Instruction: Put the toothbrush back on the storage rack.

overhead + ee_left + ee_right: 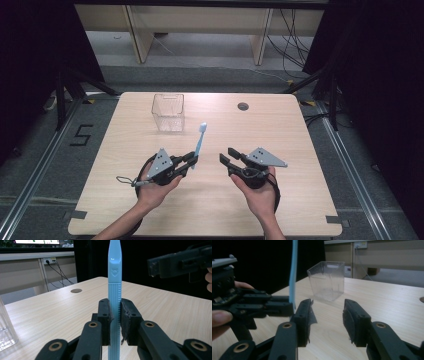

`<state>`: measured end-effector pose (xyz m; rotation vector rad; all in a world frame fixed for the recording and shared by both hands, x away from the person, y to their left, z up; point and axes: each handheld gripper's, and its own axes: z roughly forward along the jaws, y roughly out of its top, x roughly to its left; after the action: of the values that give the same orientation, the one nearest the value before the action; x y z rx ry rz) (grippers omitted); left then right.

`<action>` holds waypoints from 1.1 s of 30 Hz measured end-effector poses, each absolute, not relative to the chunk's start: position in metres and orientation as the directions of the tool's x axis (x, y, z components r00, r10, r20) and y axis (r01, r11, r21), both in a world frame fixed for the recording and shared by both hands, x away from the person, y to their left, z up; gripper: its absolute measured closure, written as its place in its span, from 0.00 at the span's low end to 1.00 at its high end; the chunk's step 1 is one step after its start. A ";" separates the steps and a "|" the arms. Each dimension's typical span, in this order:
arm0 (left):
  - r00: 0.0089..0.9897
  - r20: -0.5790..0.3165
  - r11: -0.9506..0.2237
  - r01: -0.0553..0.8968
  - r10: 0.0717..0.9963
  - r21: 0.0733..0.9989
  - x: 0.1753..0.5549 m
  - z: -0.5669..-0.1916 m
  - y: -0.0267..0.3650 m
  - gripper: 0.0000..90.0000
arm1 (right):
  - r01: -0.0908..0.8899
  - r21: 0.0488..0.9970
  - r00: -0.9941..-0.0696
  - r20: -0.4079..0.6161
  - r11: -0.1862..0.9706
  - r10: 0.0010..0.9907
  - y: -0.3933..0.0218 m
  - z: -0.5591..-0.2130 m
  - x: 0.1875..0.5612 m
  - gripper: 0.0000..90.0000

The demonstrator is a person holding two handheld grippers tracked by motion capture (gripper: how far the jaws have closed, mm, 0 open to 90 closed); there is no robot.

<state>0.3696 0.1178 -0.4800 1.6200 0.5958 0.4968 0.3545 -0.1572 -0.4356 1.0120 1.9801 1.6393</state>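
Note:
A light blue toothbrush [200, 141] stands upright, its white bristle head at the top. My left gripper [192, 159] is shut on its ribbed handle [115, 305], the pads pressing both sides. In the right gripper view the toothbrush [293, 272] rises at the left, just beyond my own left jaw. My right gripper [226, 157] hovers to the right of the toothbrush, a short gap away, with nothing between its jaws [325, 320]. A clear plastic box [168, 112] stands open-topped on the far left part of the table.
The wooden table [280, 135] has a round cable hole [243, 106] at the back. In the left gripper view the right gripper's jaw [180, 262] shows at the upper right. Desks and cables lie beyond the table's far edge.

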 end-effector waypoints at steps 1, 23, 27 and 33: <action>0.774 -0.020 -0.087 0.097 0.633 0.991 0.370 -0.480 0.116 0.87 | 0.293 0.955 -0.675 0.169 0.051 0.719 -0.154 -0.434 0.355 0.68; 0.786 -0.001 -0.111 0.089 0.619 0.990 0.371 -0.479 0.101 0.87 | 0.264 0.964 -0.694 0.202 -0.017 0.691 -0.122 -0.416 0.376 0.77; 0.786 -0.003 -0.110 0.091 0.619 0.990 0.371 -0.479 0.101 0.87 | 0.254 0.967 -0.689 0.189 -0.011 0.700 -0.121 -0.416 0.378 0.78; 0.786 0.000 -0.117 0.092 0.618 0.989 0.371 -0.480 0.101 0.87 | 0.260 0.965 -0.692 0.194 -0.010 0.695 -0.118 -0.415 0.379 0.89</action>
<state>0.3710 0.1007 -0.4797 1.6491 0.5705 0.4913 0.3790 -0.1177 -0.4149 0.9933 1.9294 1.7500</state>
